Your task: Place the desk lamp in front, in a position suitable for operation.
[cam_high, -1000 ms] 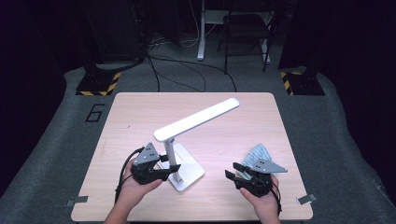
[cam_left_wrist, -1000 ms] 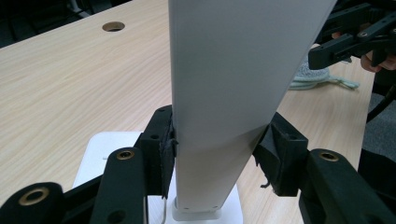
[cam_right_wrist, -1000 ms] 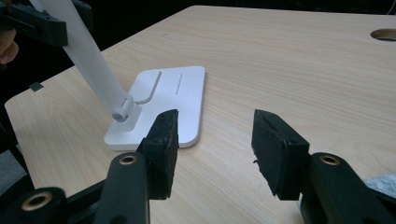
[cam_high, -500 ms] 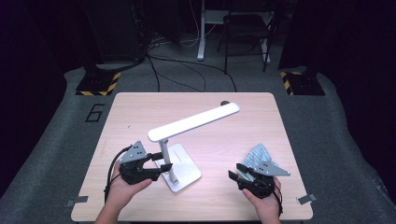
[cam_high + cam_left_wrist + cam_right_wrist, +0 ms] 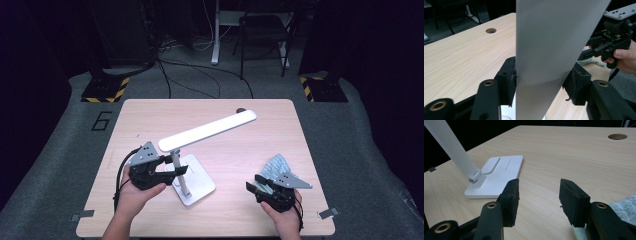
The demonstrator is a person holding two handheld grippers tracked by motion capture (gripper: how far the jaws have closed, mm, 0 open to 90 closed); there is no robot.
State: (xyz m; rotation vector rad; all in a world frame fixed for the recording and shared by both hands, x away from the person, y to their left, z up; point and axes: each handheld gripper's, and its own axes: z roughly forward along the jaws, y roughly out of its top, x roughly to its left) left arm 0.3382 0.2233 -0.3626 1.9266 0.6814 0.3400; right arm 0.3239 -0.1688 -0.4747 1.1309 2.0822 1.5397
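1. The left gripper point(image 5: 172, 171) sits near the front-left part of the light wooden table point(image 5: 280, 130), its black jaws set either side of the thin upright stem of the white flat-based desk lamp point(image 5: 192, 181). In the left gripper view the pale lamp stem point(image 5: 544, 50) runs up between the two jaw pads; one pad point(image 5: 510, 77) touches it, the other sits just beside it, so I cannot tell whether the grip has fully closed.
2. My reading of the step: taking hold of the lamp stem, probably to steady it or reposition the lamp. The next move calls for a firm, even squeeze on the stem, since the long bar-shaped lamp head point(image 5: 207, 131) reaches out toward the far right corner and could make the lamp tip.
3. The lamp base lies toward the front edge, left of the middle, flat on the table.
4. The right gripper point(image 5: 257, 187) hovers near the front-right corner, jaws spread apart and grasping nothing, aimed across bare wood at the lamp base point(image 5: 495, 176).
5. A crumpled pale blue-grey cloth point(image 5: 274, 165) lies just beside the right gripper, nearer the right edge, well clear of the lamp.
6. A small round cable hole point(image 5: 240, 110) at the far edge obstructs nothing.
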